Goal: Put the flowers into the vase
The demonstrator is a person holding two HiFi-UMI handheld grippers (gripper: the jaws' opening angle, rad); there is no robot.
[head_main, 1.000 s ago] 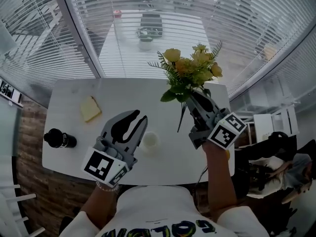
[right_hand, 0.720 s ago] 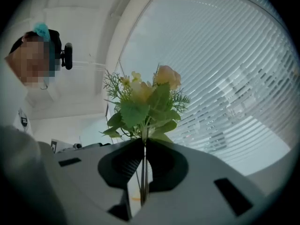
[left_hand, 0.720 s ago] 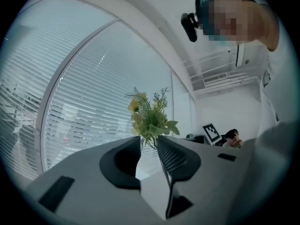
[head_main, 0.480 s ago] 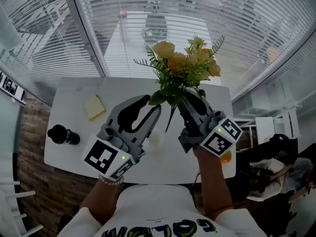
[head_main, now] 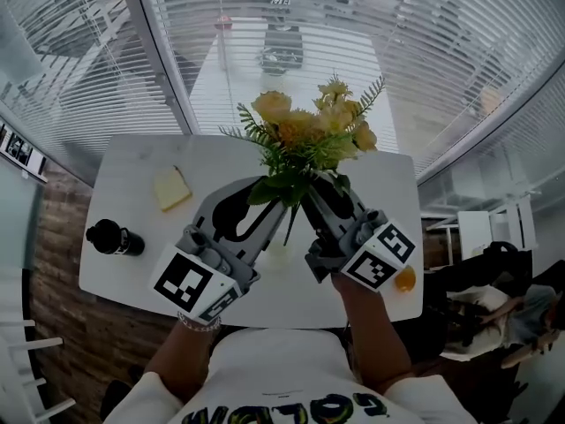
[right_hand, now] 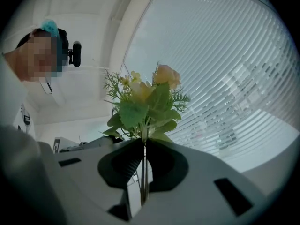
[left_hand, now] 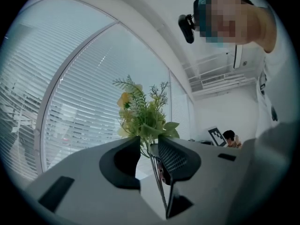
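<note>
Our right tongs clamp the flowers by the stems, blooms up, above the tabletop, probably for lowering. Our left tongs have just been opening and stand apart, the stems showing in their gap, likely to steady them.

Office, window blinds, white table

Cool, even daylight pours in through the blinds, leaving the white table bright and nearly shadowless. The head view bows straight lines at its edges. Both gripper views are round fisheyes with black corners; in them the flowers sit backlit and slightly soft against glaring slats.
</note>
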